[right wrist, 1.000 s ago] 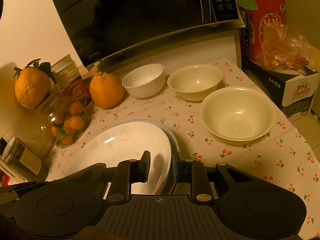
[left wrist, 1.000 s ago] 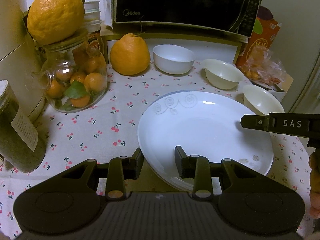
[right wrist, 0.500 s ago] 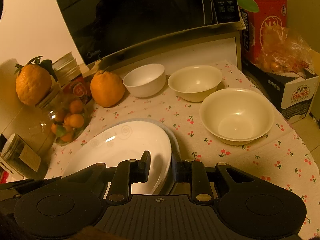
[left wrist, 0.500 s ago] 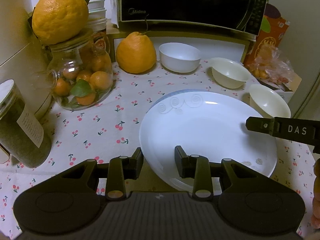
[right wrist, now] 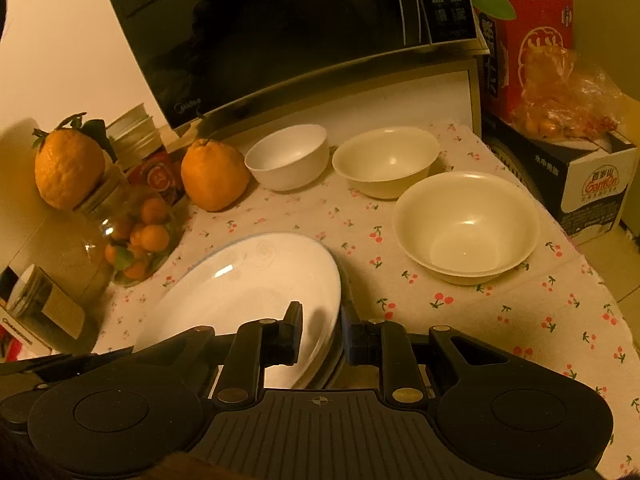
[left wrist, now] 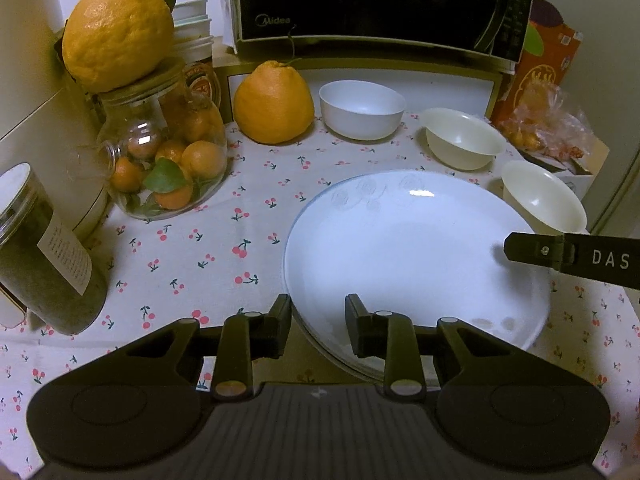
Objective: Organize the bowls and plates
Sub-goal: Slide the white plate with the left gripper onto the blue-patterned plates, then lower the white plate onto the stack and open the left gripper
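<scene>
Currently the plate stack (left wrist: 408, 248) lies on the cherry-print tablecloth (left wrist: 224, 248) at the front of the table, with at least two plates visible at the edge in the right wrist view. The left gripper (left wrist: 318, 322) straddles the near-left rim of the stack, one finger outside the edge and one over the plate face; its jaws are closing on that rim, though full pad contact cannot be confirmed. The right gripper (right wrist: 320, 334) straddles the opposite rim, and its fingers appear pinched on the plate edges. Treat the plates as rigid, glazed and smooth: they will probably be heavy as a stack, slippery at the pads and liable to chip or break if dropped. Take hold at the rim only, on opposite sides, and keep the stack level so the upper plate does not slide off the lower. Three bowls stand well apart from the stack: a white bowl (right wrist: 288, 156) near the microwave (right wrist: 304, 36), a cream bowl (right wrist: 386, 160) beside it and a larger cream bowl (right wrist: 466, 224) nearer the front. These look light, thin-walled and nestable; grip them by the lip.
</scene>
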### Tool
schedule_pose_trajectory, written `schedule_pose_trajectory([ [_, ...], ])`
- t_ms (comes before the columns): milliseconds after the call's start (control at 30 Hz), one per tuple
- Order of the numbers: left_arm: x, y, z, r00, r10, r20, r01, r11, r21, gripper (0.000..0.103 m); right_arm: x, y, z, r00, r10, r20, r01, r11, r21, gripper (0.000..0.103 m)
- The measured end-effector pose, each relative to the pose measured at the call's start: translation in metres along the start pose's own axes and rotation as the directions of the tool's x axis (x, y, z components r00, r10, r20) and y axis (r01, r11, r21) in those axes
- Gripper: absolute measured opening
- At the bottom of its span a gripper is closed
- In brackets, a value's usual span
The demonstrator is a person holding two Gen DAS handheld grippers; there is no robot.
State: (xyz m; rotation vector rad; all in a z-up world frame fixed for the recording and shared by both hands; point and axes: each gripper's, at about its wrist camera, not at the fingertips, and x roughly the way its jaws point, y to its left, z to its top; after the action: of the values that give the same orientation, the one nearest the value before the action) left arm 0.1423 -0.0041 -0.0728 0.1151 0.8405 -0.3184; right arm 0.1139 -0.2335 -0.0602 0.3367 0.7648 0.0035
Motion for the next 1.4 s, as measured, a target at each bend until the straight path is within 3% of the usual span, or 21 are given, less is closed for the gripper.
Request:
schedule_pose_trajectory([
  [633,-0.002,0.003,0.000,1.000,-0.024,0.000,0.024,0.999,-0.028,0.027,0.001,-0.001,0.002,1.000,-0.002,-0.017,0.002,1.000,0.012,0.023],
  [767,-0.002,0.002,0.000,0.999,-0.038,-0.002,0.038,0.999,-0.029,0.035,0.001,-0.003,0.003,1.000,0.015,-0.025,-0.014,1.000,0.026,0.026],
  [1000,-0.005,0.001,0.000,0.998,-0.055,-0.002,0.055,0.998,-0.031,0.045,-0.002,0.000,0.003,0.999,0.034,-0.037,-0.033,0.999,0.015,0.049],
  [1167,-0.008,0.001,0.000,0.998,-0.061,0.002,0.061,0.998,-0.033,0.067,-0.007,-0.003,0.002,0.998,0.045,-0.049,-0.045,0.999,0.016,0.065],
  [1300,-0.013,0.002,0.000,0.999,-0.053,0.005,0.053,0.998,-0.036,0.075,-0.011,-0.008,0.001,0.996,0.060,-0.066,-0.059,0.998,0.025,0.078],
  [1400,-0.019,0.005,0.001,0.999,-0.029,0.026,0.031,0.997,-0.075,0.090,-0.016,-0.011,0.001,0.995,0.066,-0.072,-0.065,0.998,0.025,0.086],
])
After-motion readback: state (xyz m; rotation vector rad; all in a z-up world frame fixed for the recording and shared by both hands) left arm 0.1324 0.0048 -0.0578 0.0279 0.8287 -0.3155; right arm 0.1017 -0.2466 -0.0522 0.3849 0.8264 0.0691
